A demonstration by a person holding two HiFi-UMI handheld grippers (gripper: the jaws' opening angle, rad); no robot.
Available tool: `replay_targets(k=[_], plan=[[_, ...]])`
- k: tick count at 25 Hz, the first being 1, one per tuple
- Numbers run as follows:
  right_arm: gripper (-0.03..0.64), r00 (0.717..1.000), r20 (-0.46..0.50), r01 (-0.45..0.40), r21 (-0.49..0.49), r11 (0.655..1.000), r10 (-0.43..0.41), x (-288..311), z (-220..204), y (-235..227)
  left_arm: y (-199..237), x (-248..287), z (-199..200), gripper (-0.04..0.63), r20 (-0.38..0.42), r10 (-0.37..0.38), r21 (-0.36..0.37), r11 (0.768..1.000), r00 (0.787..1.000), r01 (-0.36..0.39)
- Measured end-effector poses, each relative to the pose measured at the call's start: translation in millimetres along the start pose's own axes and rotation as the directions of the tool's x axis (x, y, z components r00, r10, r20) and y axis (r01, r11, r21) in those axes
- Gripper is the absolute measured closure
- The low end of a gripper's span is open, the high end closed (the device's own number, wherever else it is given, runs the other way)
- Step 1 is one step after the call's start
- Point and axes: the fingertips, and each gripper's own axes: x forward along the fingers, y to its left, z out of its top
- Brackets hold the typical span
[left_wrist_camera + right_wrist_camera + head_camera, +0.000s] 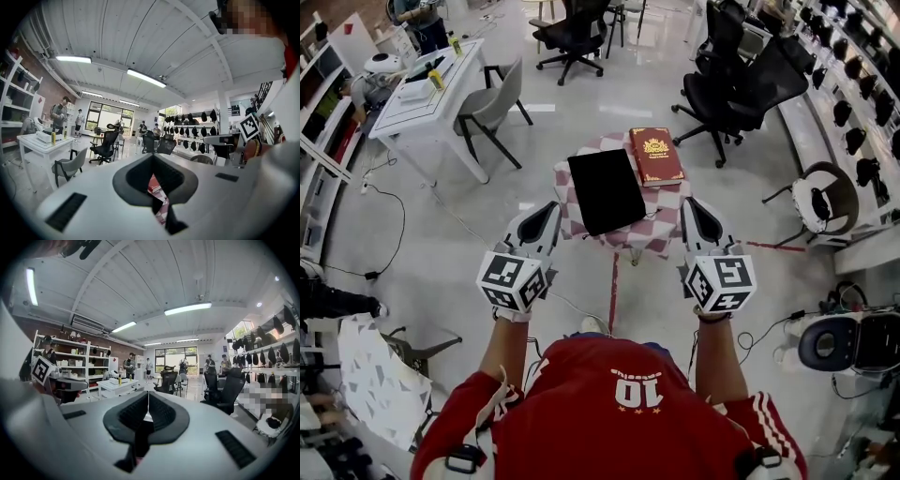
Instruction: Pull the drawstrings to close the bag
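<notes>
Left gripper [549,208]: jaws closed together, nothing between them. In the left gripper view the pads meet, and only a sliver of checkered cloth shows below them.

Right gripper [695,206]: jaws likewise closed and empty. The right gripper view shows its pads meeting along a thin seam.

In the head view both grippers sit at mid-frame, flanking the near corners of a small table draped in red-and-white checkered cloth [664,221]. Neither touches the bag.

A black flat rectangular fabric bag [606,190] lies on the cloth at frame centre, between the grippers and slightly above them. Its drawstrings cannot be made out.

A dark red hardcover book with gold emblem [656,155] lies just right of the bag. Black office chairs [741,80] stand upper right and a white desk [427,103] upper left.
</notes>
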Motion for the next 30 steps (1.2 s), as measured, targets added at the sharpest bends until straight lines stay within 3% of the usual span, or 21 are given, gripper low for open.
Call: replay_targets(k=[17, 30], plan=[[0.600, 0.997, -0.054, 0.049, -0.039, 0.998, -0.051, 9, -14, -12, 13, 22, -18, 0.586, -0.004, -0.037, -0.046, 0.998, 0.999, 0.037], [0.598, 0.999, -0.041, -0.022, -0.017, 1.000, 0.021, 69, -23, -34, 27, 55, -15, 0.586, -0.015, 0.006, -0.018, 1.000, 1.000, -0.006]])
